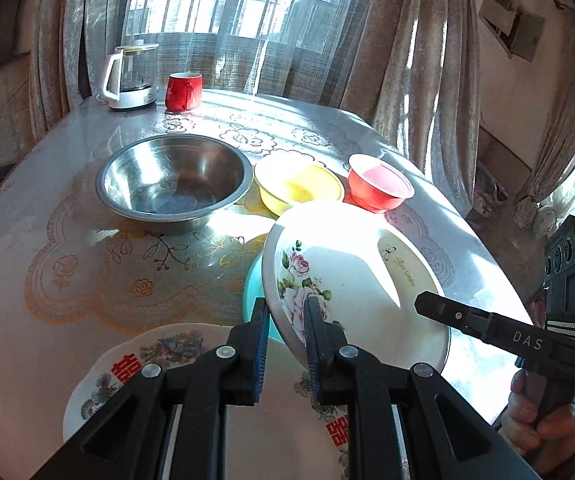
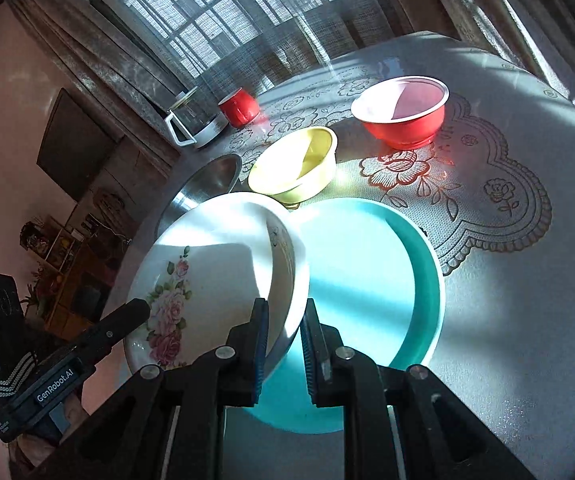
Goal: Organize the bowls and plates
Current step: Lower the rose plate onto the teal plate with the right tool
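Observation:
A white plate with pink roses hangs tilted over the table, carried between both grippers. My left gripper is shut on its near-left rim. My right gripper is shut on the opposite rim; one of its fingers shows in the left wrist view. Under the white plate lies a teal plate. A patterned plate with red characters lies nearest. Beyond stand a steel bowl, a yellow bowl and a red bowl.
A red mug and a glass kettle stand at the far edge by the curtained window. The round table has a lace-print cover. A hand grips the right tool's handle.

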`<state>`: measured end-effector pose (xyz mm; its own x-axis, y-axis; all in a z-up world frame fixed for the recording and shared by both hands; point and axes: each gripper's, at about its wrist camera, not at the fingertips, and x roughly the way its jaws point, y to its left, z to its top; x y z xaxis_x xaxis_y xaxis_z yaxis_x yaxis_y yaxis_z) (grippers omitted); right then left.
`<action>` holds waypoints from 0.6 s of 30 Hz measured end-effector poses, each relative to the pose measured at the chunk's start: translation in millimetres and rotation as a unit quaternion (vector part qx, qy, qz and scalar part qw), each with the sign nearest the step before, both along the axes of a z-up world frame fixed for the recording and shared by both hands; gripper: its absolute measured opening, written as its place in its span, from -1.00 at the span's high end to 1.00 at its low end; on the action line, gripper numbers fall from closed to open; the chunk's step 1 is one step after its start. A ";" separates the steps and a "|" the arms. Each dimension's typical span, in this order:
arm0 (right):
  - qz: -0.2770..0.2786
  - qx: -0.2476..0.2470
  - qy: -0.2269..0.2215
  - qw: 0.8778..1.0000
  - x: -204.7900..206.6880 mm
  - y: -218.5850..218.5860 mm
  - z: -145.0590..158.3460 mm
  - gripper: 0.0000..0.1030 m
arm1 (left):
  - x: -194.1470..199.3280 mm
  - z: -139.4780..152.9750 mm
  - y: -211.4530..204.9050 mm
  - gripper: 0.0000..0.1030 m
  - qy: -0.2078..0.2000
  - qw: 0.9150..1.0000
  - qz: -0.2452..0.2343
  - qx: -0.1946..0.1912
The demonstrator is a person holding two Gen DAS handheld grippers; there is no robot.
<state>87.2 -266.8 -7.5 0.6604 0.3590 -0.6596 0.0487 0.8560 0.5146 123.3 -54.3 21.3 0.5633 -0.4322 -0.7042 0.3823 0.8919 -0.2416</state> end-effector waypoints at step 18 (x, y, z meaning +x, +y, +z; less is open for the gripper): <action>-0.037 0.000 0.046 0.998 1.0 -27.4 -36.6 0.67 | 28.6 -34.5 -41.4 0.66 0.046 0.996 -0.027 0.066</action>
